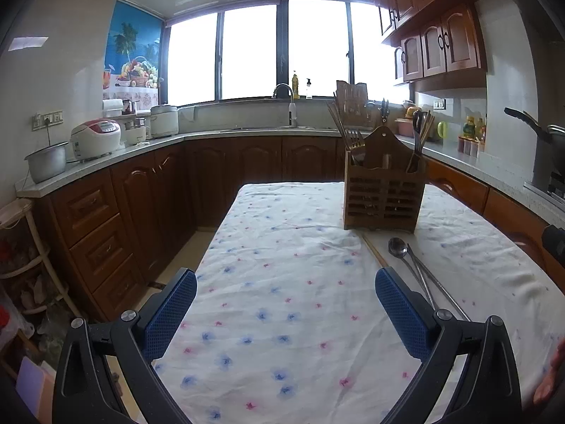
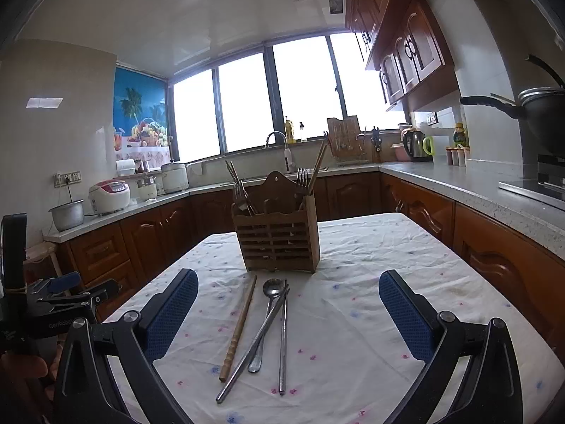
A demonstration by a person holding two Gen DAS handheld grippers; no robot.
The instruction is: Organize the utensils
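- A spoon (image 2: 269,312), two metal chopsticks (image 2: 283,339) and one wooden chopstick (image 2: 240,328) are lying loose on the counter (image 2: 353,318), just in front of the wooden holder (image 2: 277,226) and roughly midway between the counter's side edges.
- The holder is standing upright towards the far edge, already carrying forks (image 2: 302,178) and chopsticks in its outer compartments.
- The right gripper (image 2: 287,318) is hovering above the loose pieces with its jaws spread wide and holding nothing.
- The left gripper (image 1: 286,312) is hanging over bare cloth nearer the counter's left edge, jaws likewise wide apart and empty; the spoon and chopsticks are sitting just beyond its right pad.
- The metal pieces are probably handling as light, stiff and slippery; being thin and flat on the cloth, they are likely hard to pinch. Gripping across the shaft near mid-length looks safest.
- One metal chopstick is crossing the spoon's handle, so lifting either may drag the other.
- The wooden chopstick seems lighter and less slick; its turned, grooved near end is offering some purchase.
- The flowered tablecloth (image 1: 282,282) is lying wrinkled and soft, so it may bunch under a low pinch.
- Around it, the kitchen is showing dark wood cabinets (image 1: 106,233), a bright window (image 1: 247,49), a sink tap (image 1: 284,90) and rice cookers (image 1: 95,137).
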